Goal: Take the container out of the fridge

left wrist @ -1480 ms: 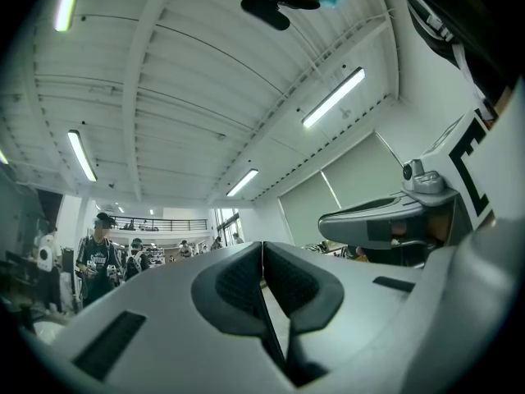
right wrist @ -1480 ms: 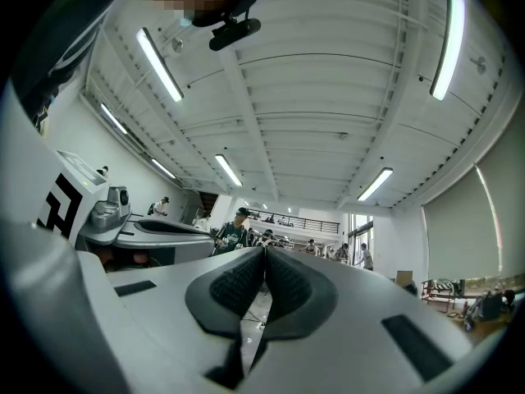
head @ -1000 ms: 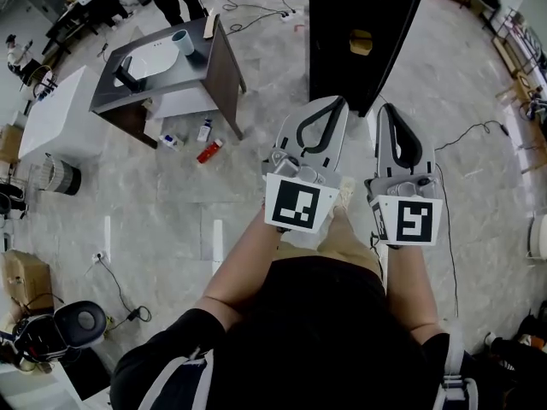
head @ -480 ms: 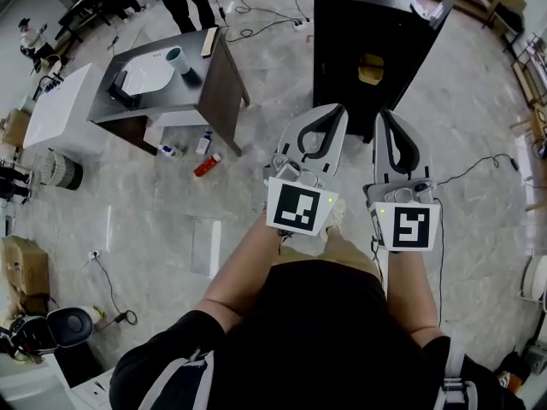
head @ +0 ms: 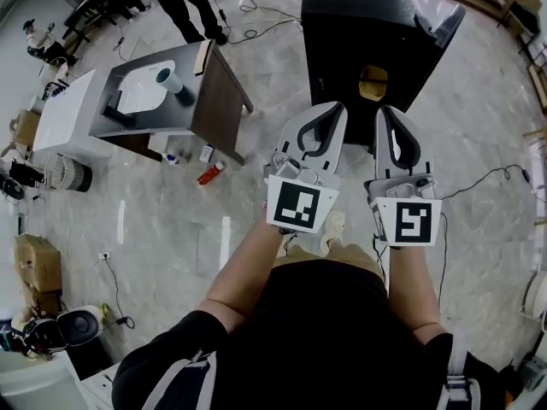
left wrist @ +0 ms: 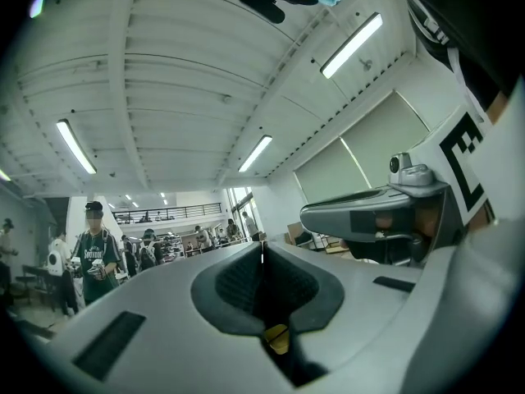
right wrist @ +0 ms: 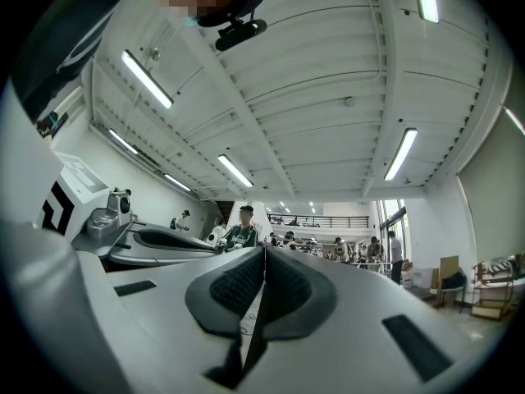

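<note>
My white left gripper (head: 332, 109) and white right gripper (head: 385, 114), both closed and empty, face the black boxy fridge (head: 359, 24); perhaps a yellowish container (head: 373, 82) inside.

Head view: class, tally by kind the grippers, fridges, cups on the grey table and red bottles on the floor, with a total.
White two-jaw grippers: 2, the left gripper and the right gripper
Tall black fridge: 1
Pale blue cylindrical cup on grey table: 1
Red bottle on pale floor: 1
Total: 5
</note>
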